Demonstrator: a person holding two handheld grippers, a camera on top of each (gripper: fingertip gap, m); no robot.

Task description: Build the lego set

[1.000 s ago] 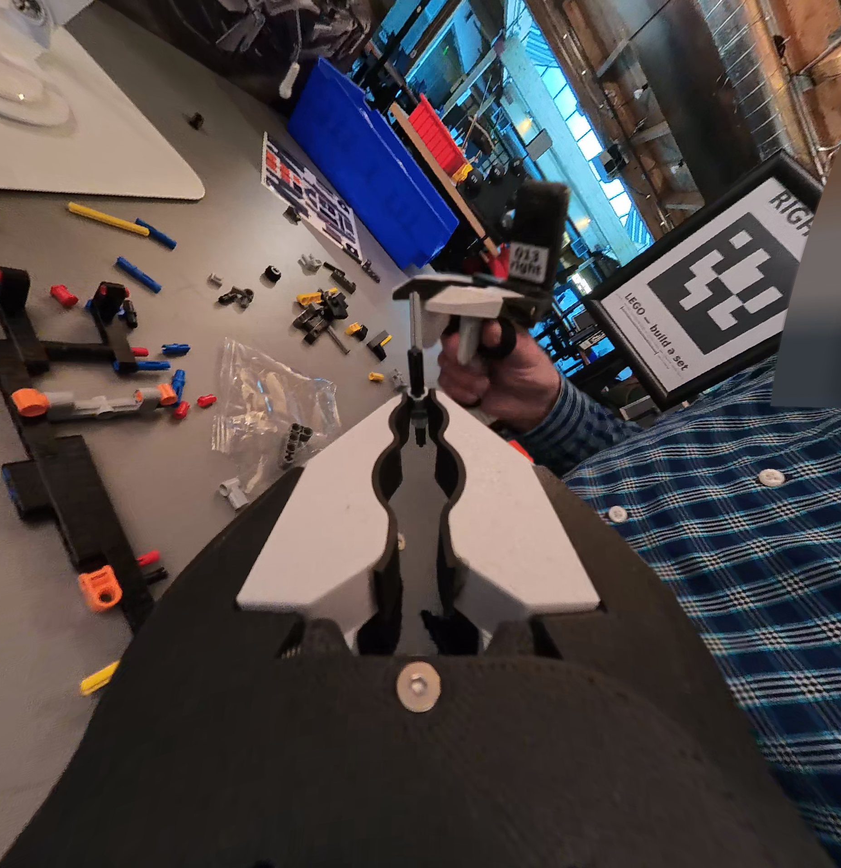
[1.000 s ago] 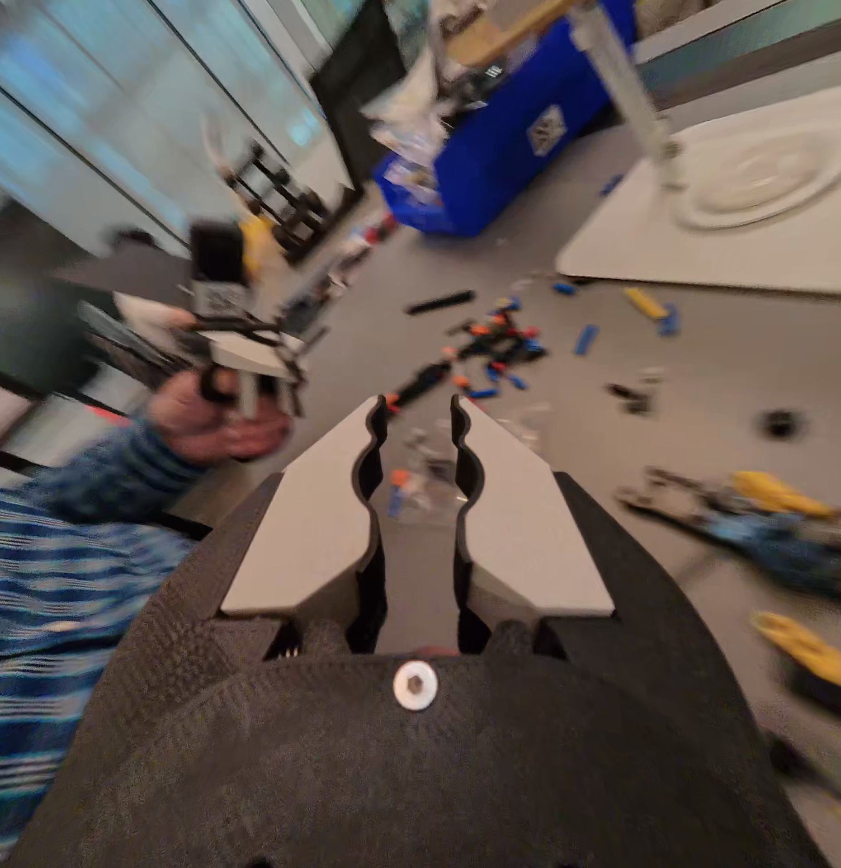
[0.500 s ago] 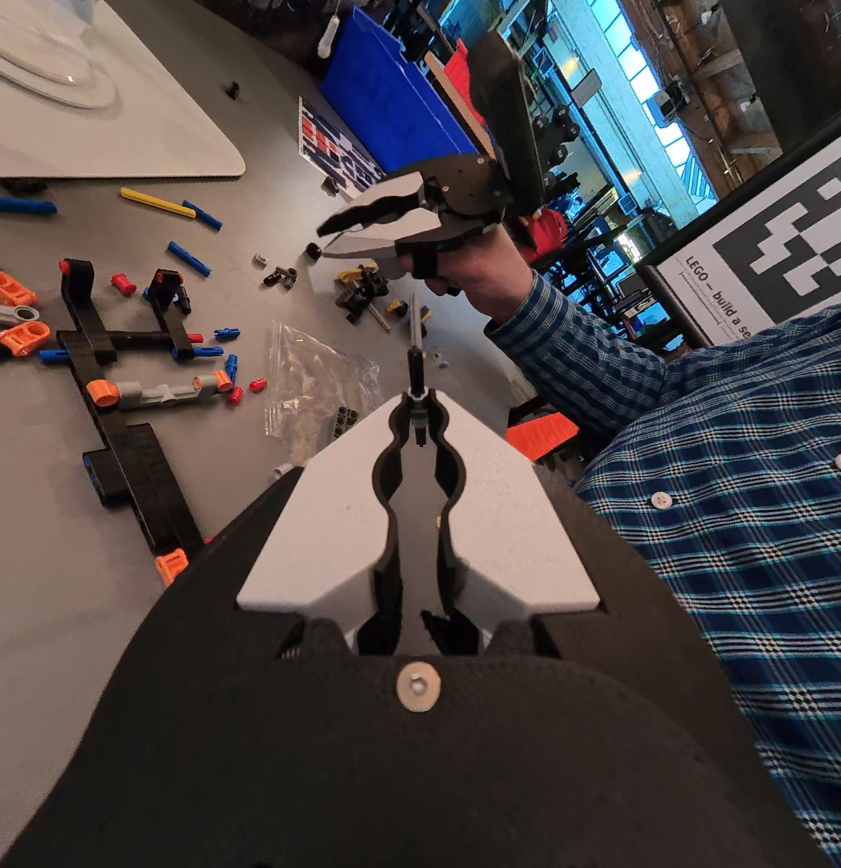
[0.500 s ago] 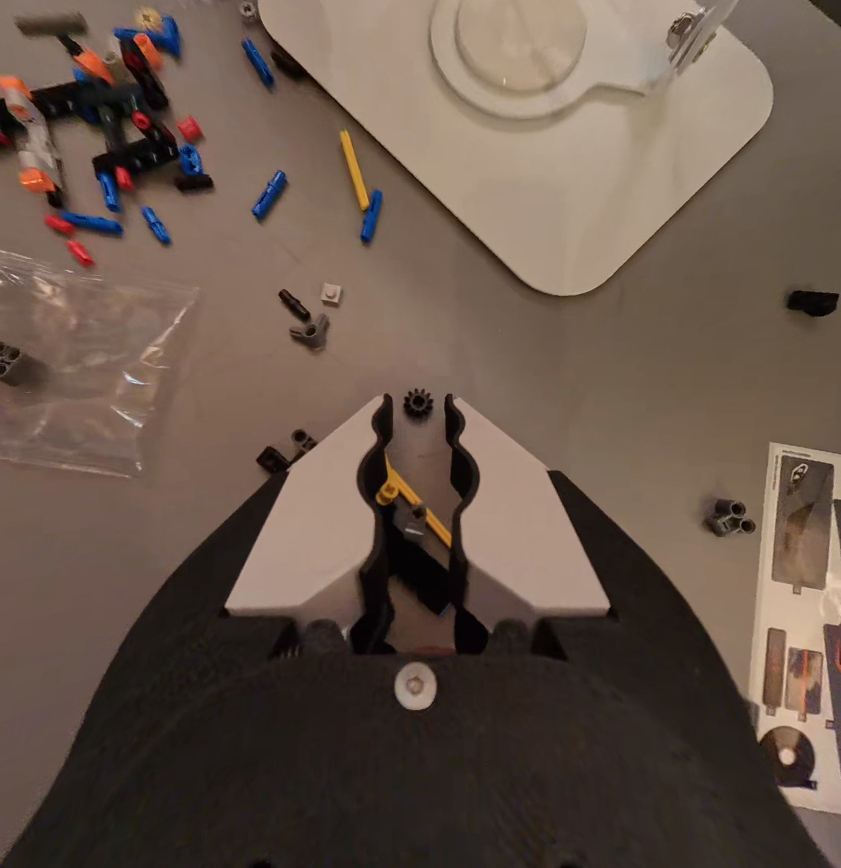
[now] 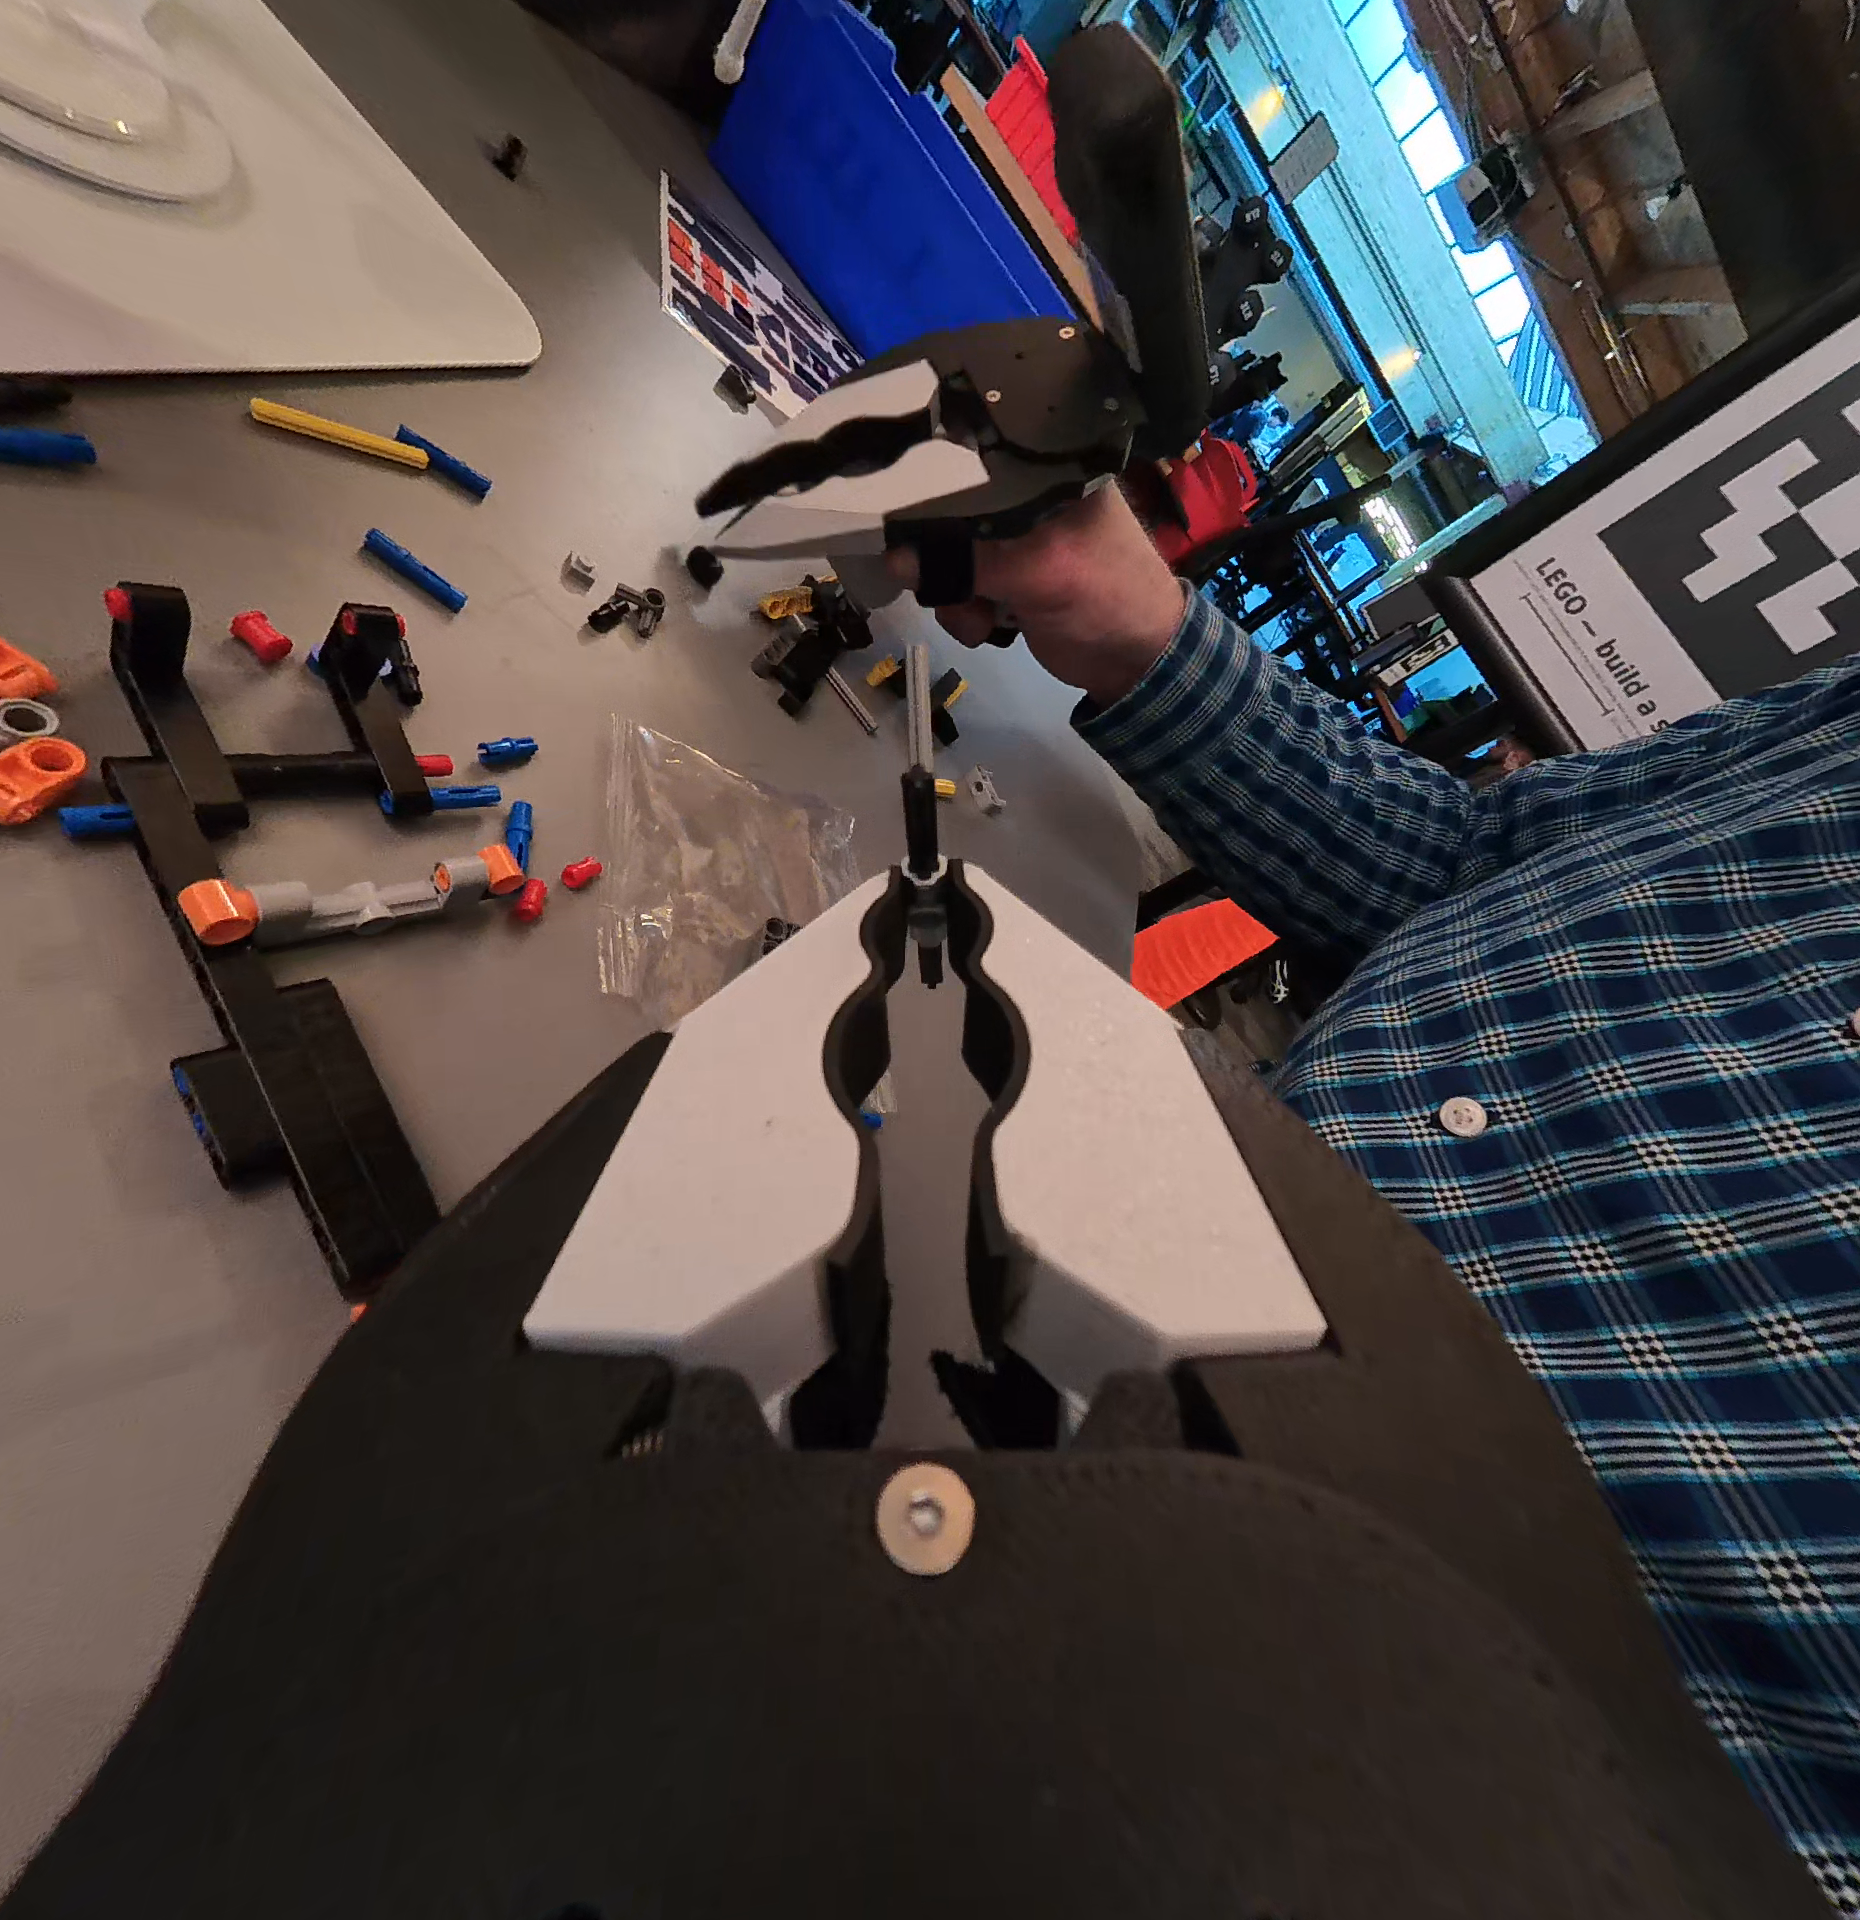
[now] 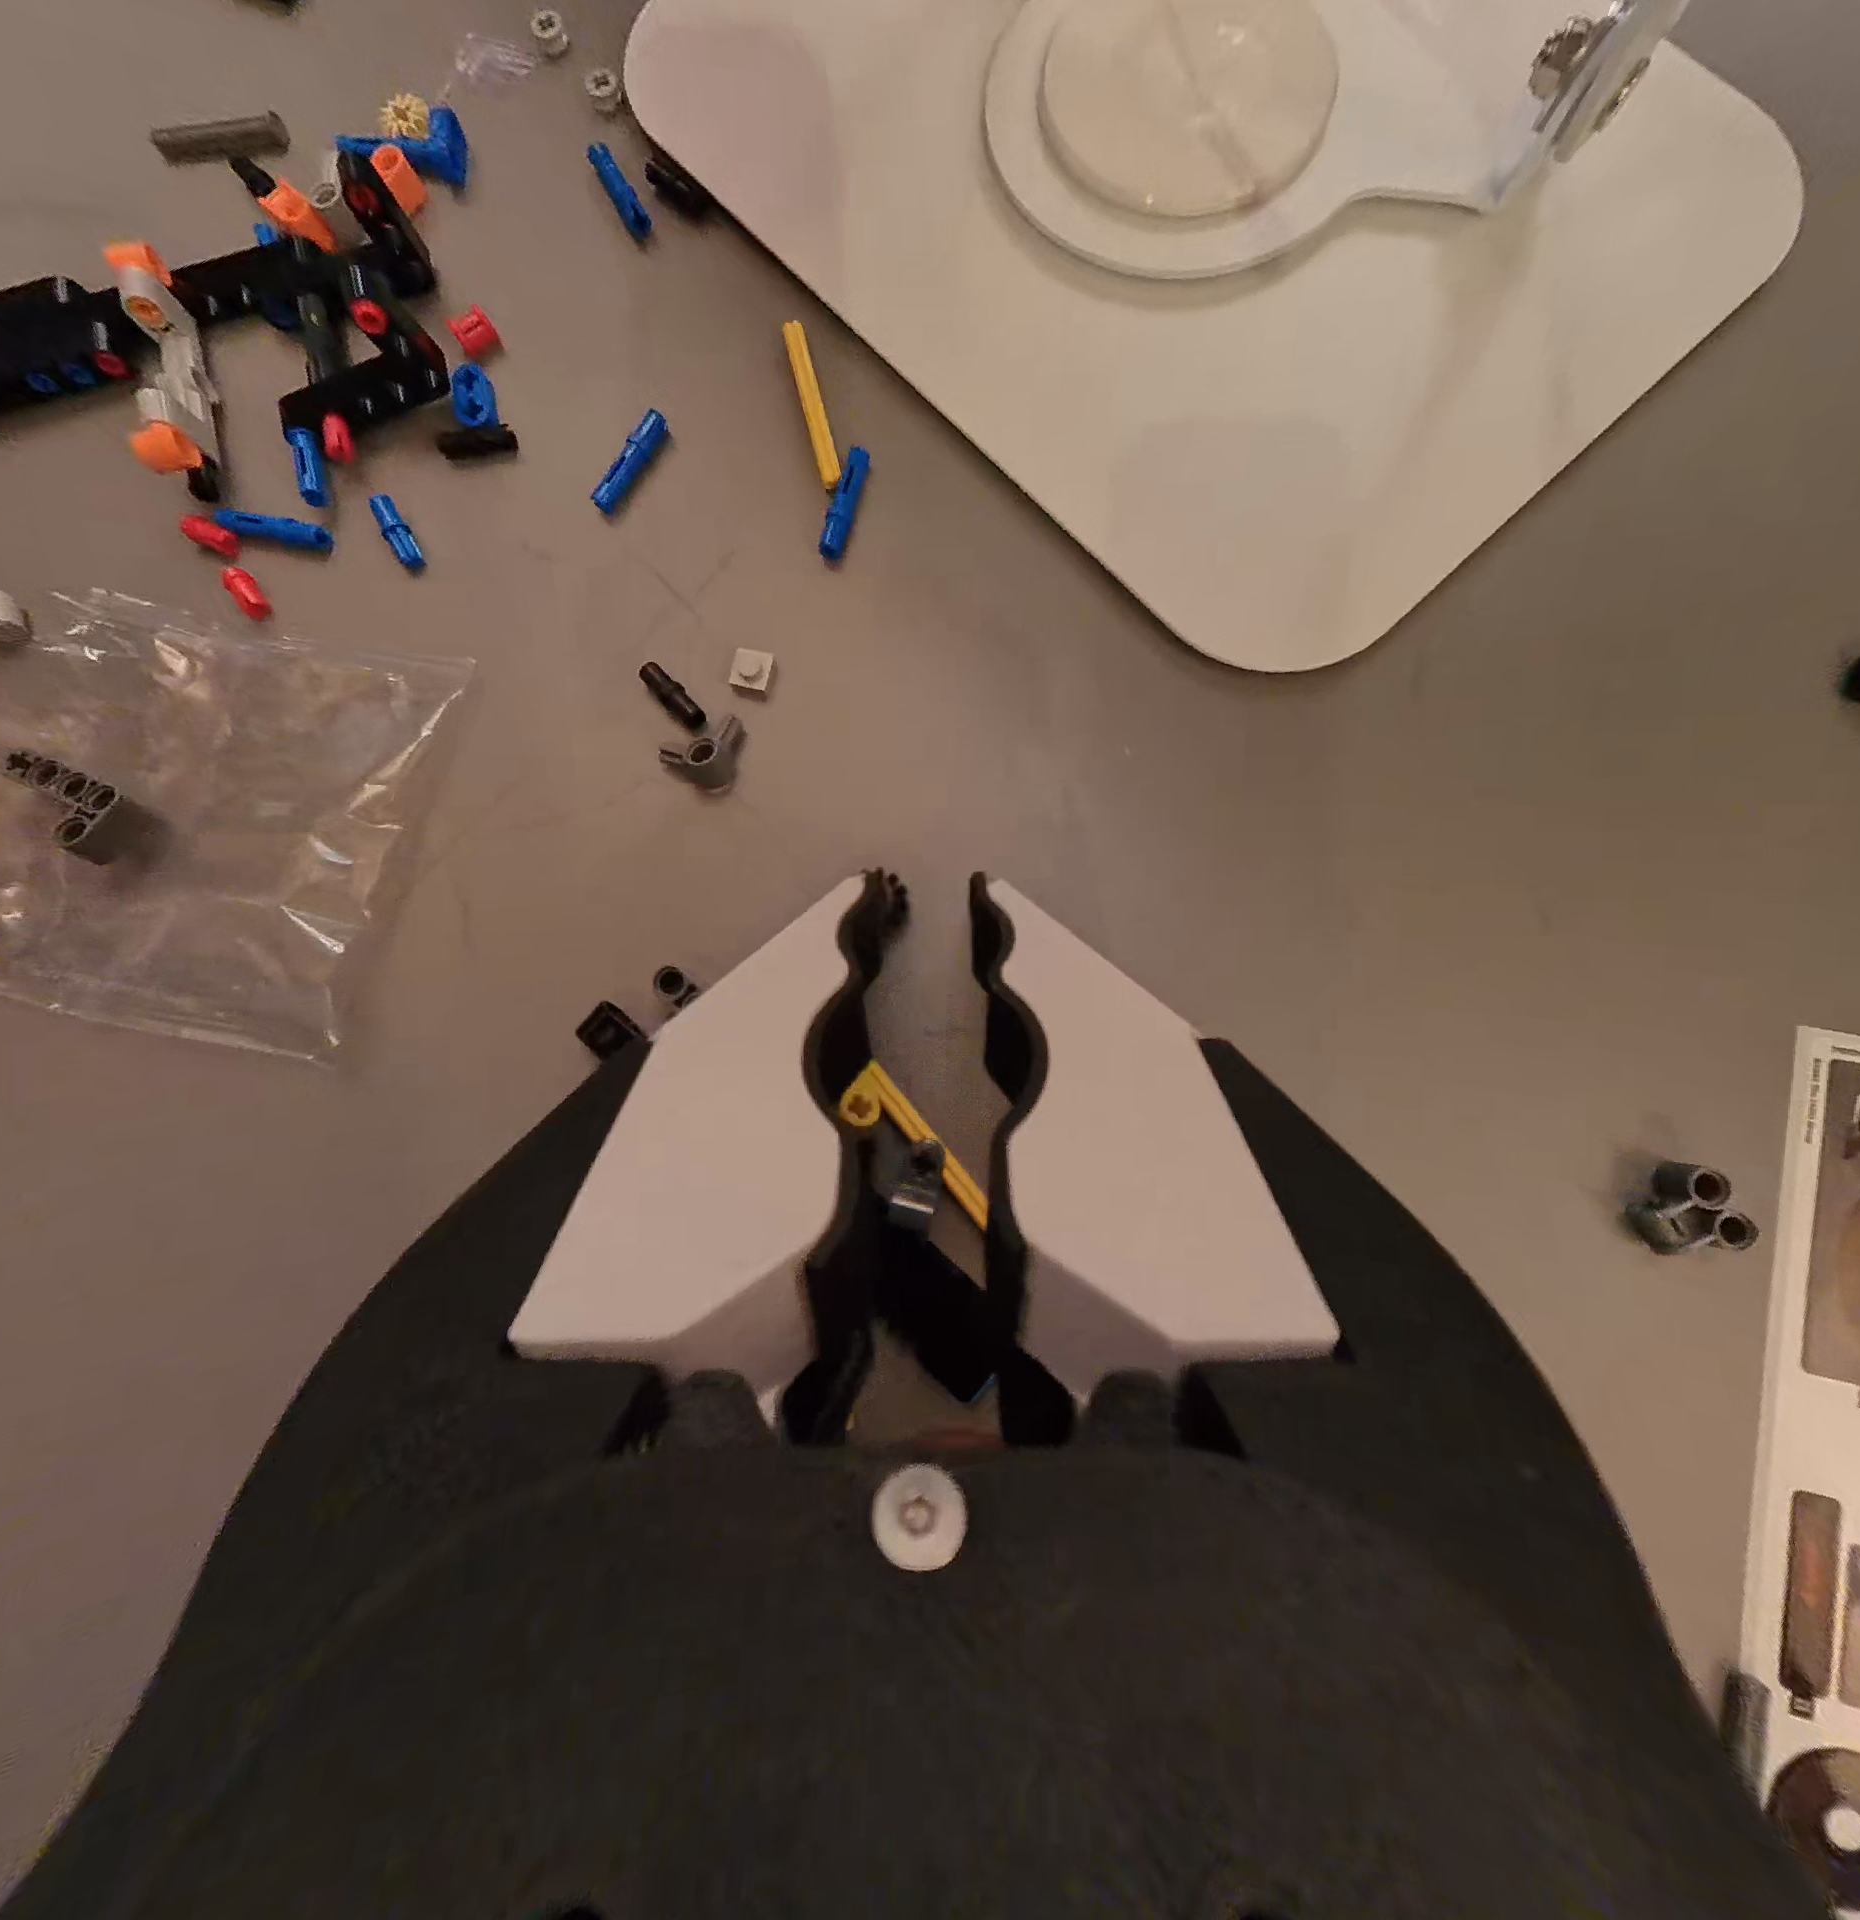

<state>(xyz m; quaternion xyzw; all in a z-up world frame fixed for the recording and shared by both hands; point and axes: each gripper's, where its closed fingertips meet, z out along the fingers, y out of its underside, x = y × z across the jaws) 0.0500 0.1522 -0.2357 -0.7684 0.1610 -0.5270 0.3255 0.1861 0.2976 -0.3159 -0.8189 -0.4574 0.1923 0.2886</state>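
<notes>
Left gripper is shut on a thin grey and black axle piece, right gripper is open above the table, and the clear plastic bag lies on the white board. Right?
Not quite: the clear plastic bag lies on the bare grey table, apart from the white board, as the right wrist view shows. The left gripper does grip the axle piece, and the right gripper is open.

From my feed I see a grey table with a matte top under soft indoor light. Beyond its far edge sits a blue bin. Past that the room opens into a tall hall with bright windows, brick walls, and dark racks along the floor.
</notes>
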